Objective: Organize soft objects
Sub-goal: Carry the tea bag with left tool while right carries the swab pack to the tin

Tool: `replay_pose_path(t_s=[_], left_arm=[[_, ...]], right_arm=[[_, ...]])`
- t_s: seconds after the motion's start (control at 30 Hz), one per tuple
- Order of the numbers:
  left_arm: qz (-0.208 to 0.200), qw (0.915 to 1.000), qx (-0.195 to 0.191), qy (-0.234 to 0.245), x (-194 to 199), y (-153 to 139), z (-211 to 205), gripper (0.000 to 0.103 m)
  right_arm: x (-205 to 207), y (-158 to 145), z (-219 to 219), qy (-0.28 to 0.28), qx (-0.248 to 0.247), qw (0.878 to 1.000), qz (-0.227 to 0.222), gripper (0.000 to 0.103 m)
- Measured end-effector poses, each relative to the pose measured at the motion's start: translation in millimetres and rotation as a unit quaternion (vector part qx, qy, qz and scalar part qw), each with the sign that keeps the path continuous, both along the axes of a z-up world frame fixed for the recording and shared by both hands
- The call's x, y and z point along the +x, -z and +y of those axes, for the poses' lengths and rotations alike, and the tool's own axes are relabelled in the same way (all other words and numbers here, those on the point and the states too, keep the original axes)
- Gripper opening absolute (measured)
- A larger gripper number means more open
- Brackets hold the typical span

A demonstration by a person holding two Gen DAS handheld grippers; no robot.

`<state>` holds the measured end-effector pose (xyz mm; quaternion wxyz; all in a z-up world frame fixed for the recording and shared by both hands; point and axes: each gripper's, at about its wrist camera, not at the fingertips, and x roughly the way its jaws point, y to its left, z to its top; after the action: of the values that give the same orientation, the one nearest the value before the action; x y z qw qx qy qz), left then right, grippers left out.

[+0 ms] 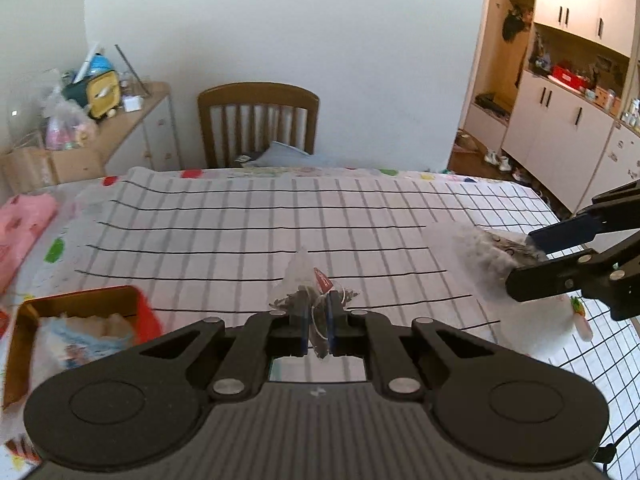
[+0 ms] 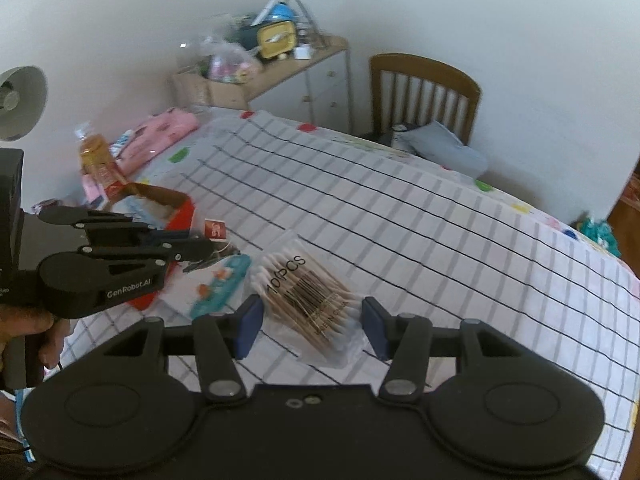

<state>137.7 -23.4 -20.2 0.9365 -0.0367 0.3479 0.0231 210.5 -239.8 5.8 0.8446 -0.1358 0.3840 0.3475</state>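
Note:
My left gripper (image 1: 318, 322) is shut on a clear pyramid tea bag (image 1: 310, 294) with a red tag, held above the checked cloth. It also shows in the right wrist view (image 2: 192, 246), next to the red box. My right gripper (image 2: 310, 330) is open, its blue pads on either side of a clear bag of cotton swabs (image 2: 308, 300) lying on the cloth. In the left wrist view the right gripper (image 1: 532, 258) straddles that bag (image 1: 486, 254) at the right. A red box (image 1: 80, 328) holding soft packets sits at the left front.
A teal packet (image 2: 220, 284) lies beside the swab bag. A pink folded cloth (image 2: 160, 134), a bottle (image 2: 96, 160) and small items sit at the table's left. A wooden chair (image 1: 258, 122) stands behind the table. A wire rack (image 1: 608, 368) is at the right.

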Motion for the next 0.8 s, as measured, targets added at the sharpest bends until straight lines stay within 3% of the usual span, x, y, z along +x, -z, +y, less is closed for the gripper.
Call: replay_pose_path(t_s=[0.43, 0.8], left_arm=[[-0.004, 0.9989, 0.000, -0.048, -45.6, -13.9, 84.0, 0.008], [0.007, 0.9972, 0.000, -0.074, -70.6, -7.7, 150.8, 0.008]], right_arm=[[-31.0, 0.3, 97.5, -0.049, 0.004, 0.999, 0.005, 0.053], [-39.4, 11.2, 167.7, -0.066, -0.011, 0.998, 0.008, 0.053]])
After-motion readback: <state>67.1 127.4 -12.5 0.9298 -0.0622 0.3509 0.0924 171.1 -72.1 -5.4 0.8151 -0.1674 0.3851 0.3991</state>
